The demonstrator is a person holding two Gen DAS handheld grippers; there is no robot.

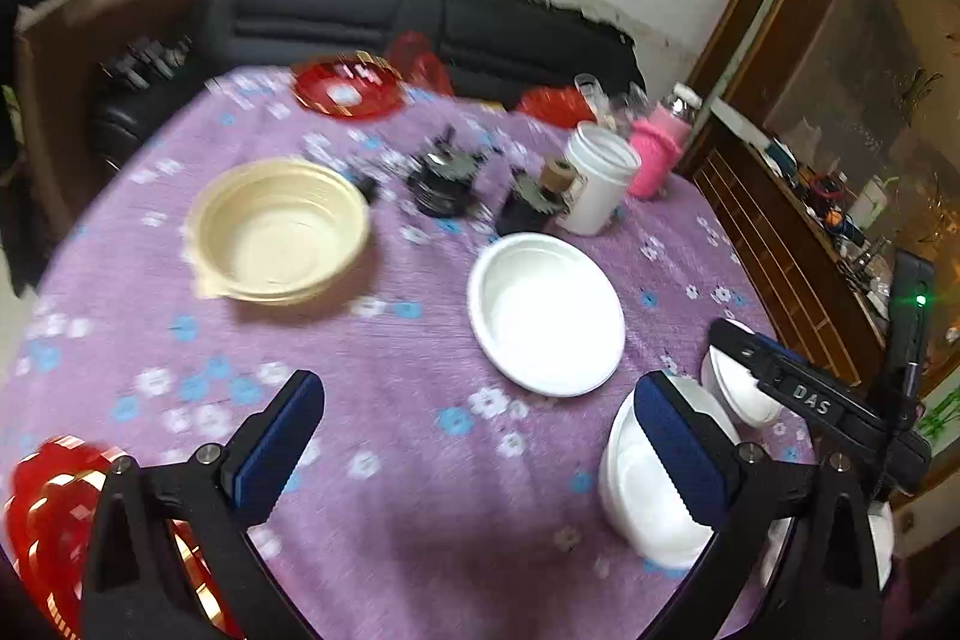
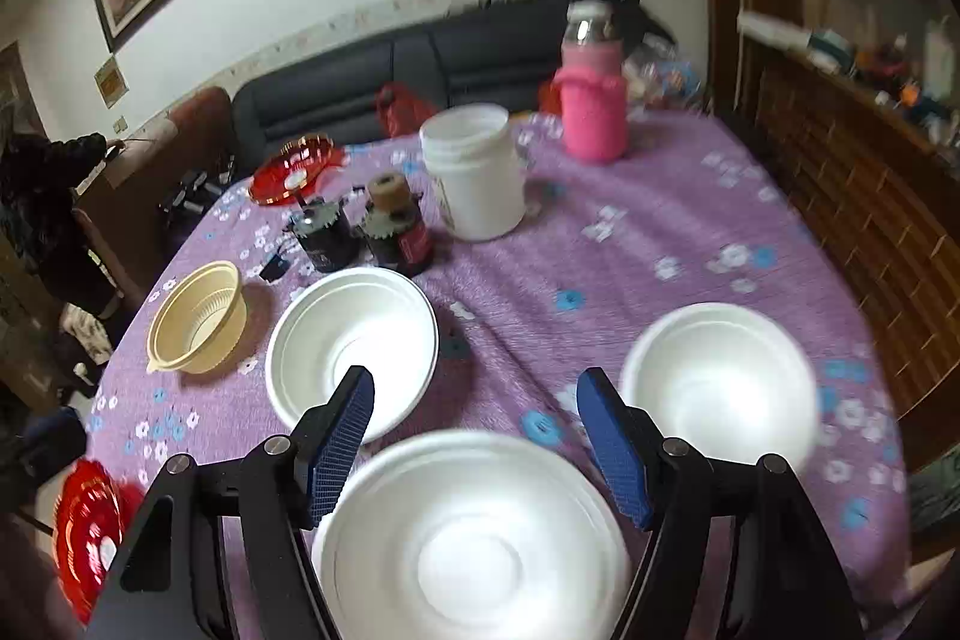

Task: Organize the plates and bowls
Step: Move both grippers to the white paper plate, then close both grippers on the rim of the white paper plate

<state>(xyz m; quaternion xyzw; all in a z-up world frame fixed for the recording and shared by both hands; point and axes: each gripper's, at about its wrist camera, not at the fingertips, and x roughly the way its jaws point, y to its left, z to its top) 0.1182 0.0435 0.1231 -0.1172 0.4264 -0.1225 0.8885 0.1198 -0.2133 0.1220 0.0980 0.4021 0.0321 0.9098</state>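
My left gripper point(image 1: 480, 445) is open above the purple flowered tablecloth point(image 1: 408, 340), with nothing between its blue pads. Ahead of it sit a beige bowl point(image 1: 279, 232) and a white bowl point(image 1: 546, 313). Another white bowl point(image 1: 648, 502) lies partly behind its right finger. A black finger of my right gripper point(image 1: 780, 376) reaches over a further white bowl point(image 1: 735, 394). My right gripper point(image 2: 477, 436) is open above a large white bowl point(image 2: 474, 538), pads not touching it. White bowls point(image 2: 351, 346) point(image 2: 720, 388) flank it, and the beige bowl point(image 2: 198, 319) is at the left.
Red plates sit at the far edge point(image 2: 297, 166) and the near left edge point(image 2: 90, 526). A white jar point(image 2: 474, 172), a pink-sleeved bottle point(image 2: 591, 100) and two dark canisters point(image 2: 360, 235) stand mid-table. A dark sofa point(image 1: 420, 22) is behind and a wooden cabinet point(image 1: 798, 232) at the right.
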